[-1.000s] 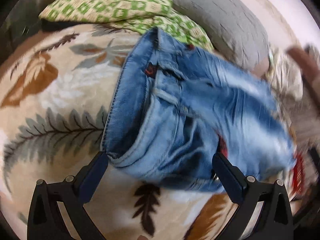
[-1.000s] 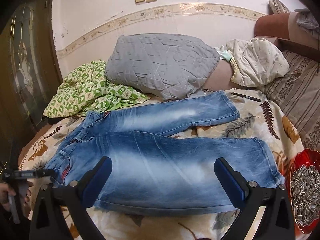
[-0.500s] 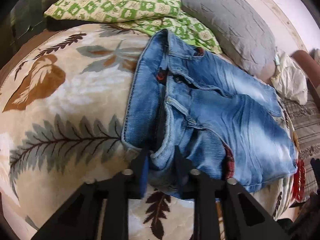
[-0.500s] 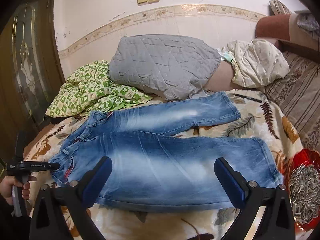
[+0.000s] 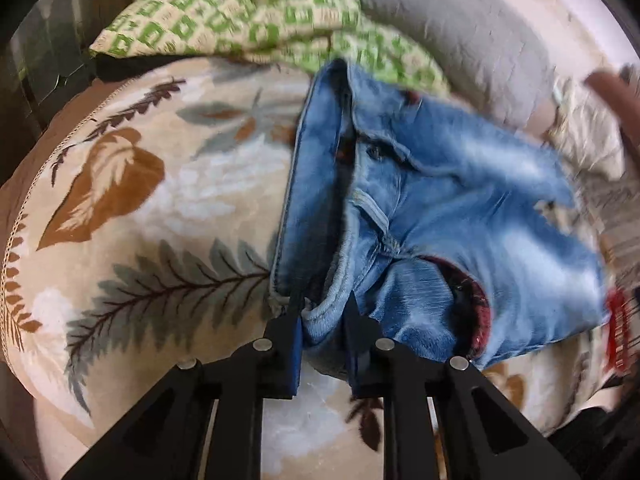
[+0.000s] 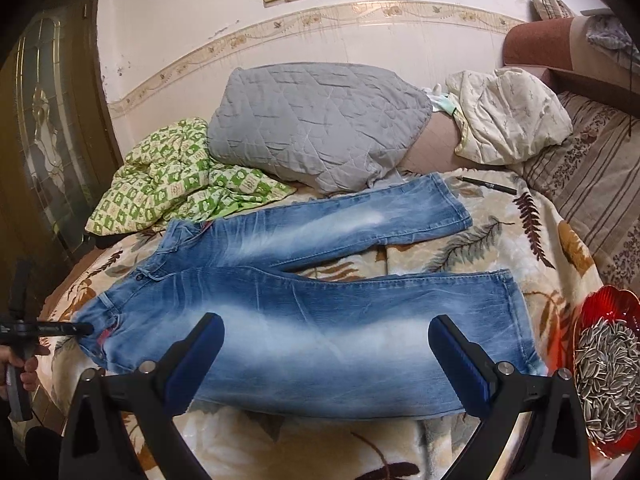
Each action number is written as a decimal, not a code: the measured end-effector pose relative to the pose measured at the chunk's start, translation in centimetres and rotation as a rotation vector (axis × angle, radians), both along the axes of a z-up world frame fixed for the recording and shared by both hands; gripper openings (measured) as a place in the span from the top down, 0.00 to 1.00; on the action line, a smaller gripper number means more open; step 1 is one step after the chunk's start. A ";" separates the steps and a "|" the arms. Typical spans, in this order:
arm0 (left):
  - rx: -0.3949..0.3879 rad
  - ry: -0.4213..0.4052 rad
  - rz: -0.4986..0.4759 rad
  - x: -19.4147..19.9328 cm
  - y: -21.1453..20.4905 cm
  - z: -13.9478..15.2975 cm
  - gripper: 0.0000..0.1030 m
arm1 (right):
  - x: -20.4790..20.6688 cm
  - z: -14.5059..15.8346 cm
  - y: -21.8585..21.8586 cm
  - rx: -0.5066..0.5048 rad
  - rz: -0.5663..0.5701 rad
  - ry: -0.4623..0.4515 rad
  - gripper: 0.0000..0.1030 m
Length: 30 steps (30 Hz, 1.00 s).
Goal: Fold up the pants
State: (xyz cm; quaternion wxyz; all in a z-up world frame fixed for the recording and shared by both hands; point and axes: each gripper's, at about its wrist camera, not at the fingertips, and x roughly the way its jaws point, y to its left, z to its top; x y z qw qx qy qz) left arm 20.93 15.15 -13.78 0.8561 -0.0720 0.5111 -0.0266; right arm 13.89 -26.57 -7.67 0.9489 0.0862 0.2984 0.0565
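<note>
left claw: your left gripper (image 5: 322, 316) went from wide open a second ago to clenched on the waistband corner of the jeans (image 5: 440, 216); denim is bunched between the pads.
meaning: you now have one anchor for the fold (likely the first step; no fold made so far).
right claw: your right gripper (image 6: 326, 354) stays released, jaws wide and nothing between them, hovering over the near leg (image 6: 340, 340).
pants: jeans lie spread flat on the leaf-print blanket (image 6: 500, 208), waist to the left in the right wrist view, both legs running right and splayed apart, the far leg (image 6: 340, 224) angled toward the gray pillow (image 6: 320, 132).
hand: your left hand (image 6: 24, 368) shows at the left edge of the right wrist view, holding the gripper handle.
around: green patterned cloth (image 6: 176, 176) touches the far end of the waistband; a pen (image 6: 488, 185) lies just beside the far leg's hem; a red dish of seeds (image 6: 592, 308) sits near the near leg's hem (easy to tip if the hem sweeps it).
in the way: the pillow and green cloth crowd the far side, so folding toward you looks safer.
blur: the left wrist view is smeared on its right side, leg detail unclear there.
</note>
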 end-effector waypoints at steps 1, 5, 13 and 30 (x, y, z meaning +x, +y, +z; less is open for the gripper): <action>0.015 -0.002 -0.012 0.2 -0.4 -0.3 0.73 | 0.1 0.0 -0.1 -0.003 -0.002 0.007 0.00; 0.045 -0.048 -0.032 -0.2 -1.5 0.3 0.00 | 0.2 -0.1 -0.5 -0.017 -0.012 0.015 0.00; 0.188 -0.208 -0.021 -2.7 -2.8 6.0 0.00 | 1.0 1.2 -2.4 -0.077 -0.030 0.034 0.00; 0.230 -0.264 -0.210 10.6 -11.8 10.9 0.00 | 14.0 7.2 -8.1 -0.212 0.004 0.123 0.00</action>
